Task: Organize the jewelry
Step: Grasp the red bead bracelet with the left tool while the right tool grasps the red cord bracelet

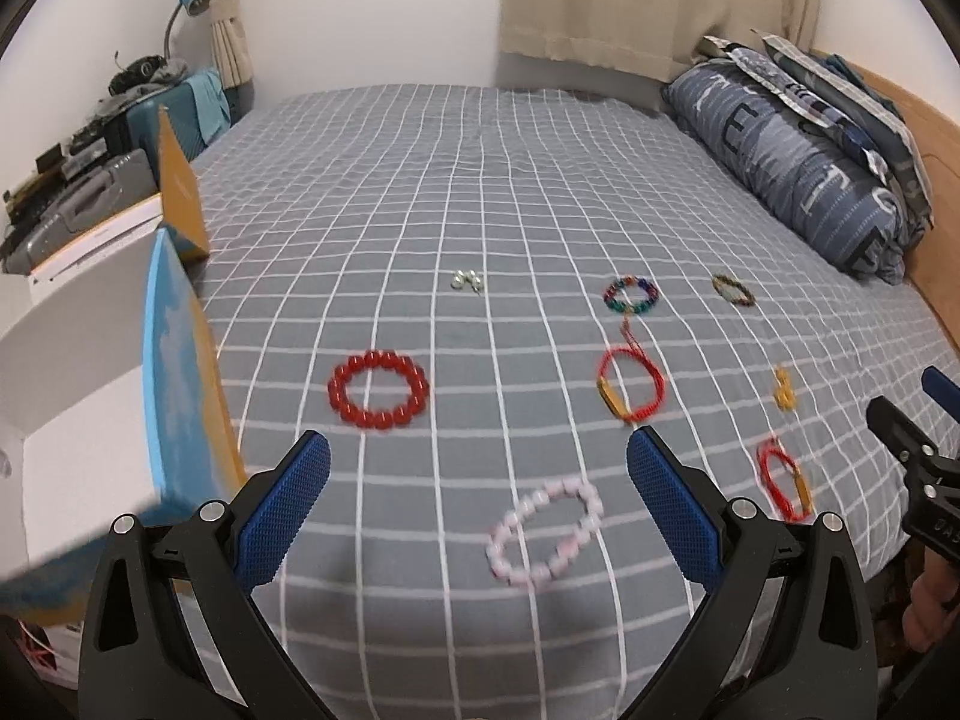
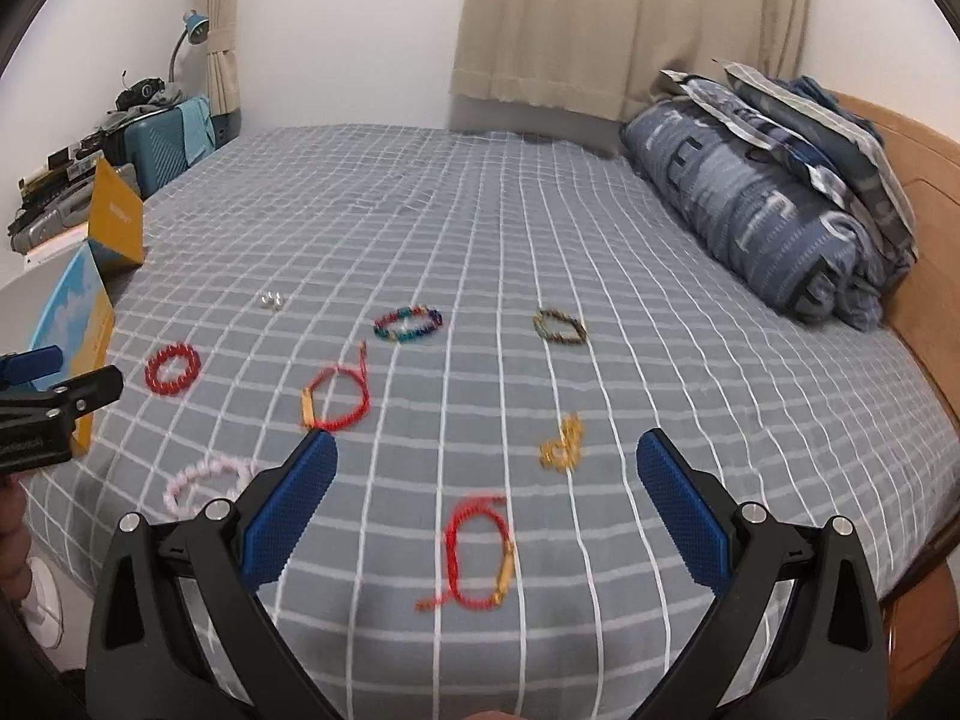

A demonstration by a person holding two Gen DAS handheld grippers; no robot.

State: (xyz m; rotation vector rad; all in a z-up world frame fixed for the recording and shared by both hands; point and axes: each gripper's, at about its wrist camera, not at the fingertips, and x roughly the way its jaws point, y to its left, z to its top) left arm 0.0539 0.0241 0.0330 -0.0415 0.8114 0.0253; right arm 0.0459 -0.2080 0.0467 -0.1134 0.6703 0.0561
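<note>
Left tool (image 1: 479, 450) is spread wide above the pink bracelet (image 1: 545, 534); right tool (image 2: 486, 447) is spread above a red cord bracelet (image 2: 480, 552). More bracelets, including a red bead one (image 1: 378, 389), lie scattered on the checked bed (image 1: 480, 180).

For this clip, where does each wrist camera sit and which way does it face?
Left wrist: behind the open left gripper, facing across the bed; pink bead bracelet nearest, right gripper at its right edge.
Right wrist: behind the open right gripper, facing the same way; red cord bracelet nearest, left gripper at its left edge.
Shared: red bead bracelet, folded duvet.
</note>
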